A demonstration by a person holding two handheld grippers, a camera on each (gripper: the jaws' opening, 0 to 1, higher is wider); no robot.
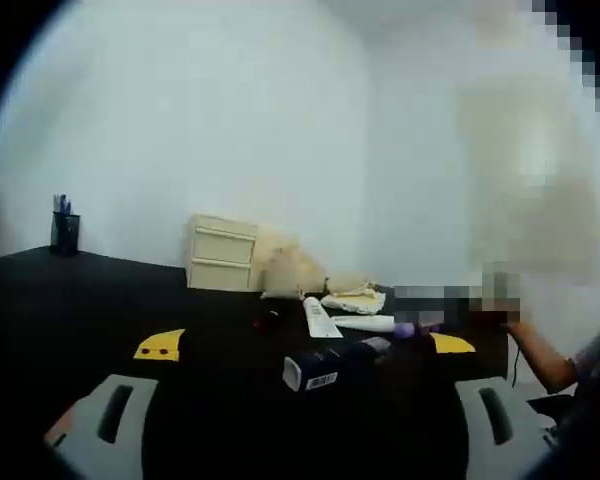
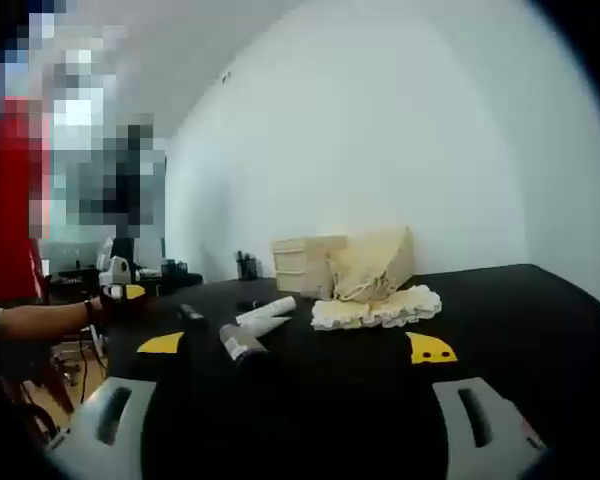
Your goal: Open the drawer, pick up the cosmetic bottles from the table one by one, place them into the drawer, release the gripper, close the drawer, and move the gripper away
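Note:
A cream drawer unit [image 1: 223, 254] [image 2: 305, 265] stands at the back of the black table [image 1: 80, 300], its drawers shut. In front of it lie two white tubes [image 1: 320, 318] [image 2: 265, 312] and a dark bottle with a white end [image 1: 325, 367] [image 2: 242, 343]. A second dark bottle [image 2: 190, 315] lies further left in the right gripper view. My left gripper [image 1: 306, 345] is open above the table, well short of the bottles. My right gripper [image 2: 295, 346] is open too, with nothing between its yellow-tipped jaws. In the right gripper view the left gripper [image 2: 118, 282] shows at the left, held in a hand.
A beige cloth bag [image 1: 290, 270] [image 2: 375, 260] leans beside the drawer unit, with a white frilly cloth [image 1: 355, 298] [image 2: 375, 308] in front of it. A black pen holder [image 1: 64, 232] [image 2: 246, 265] stands at the back. A forearm [image 1: 540, 355] [image 2: 30, 320] reaches over the table edge.

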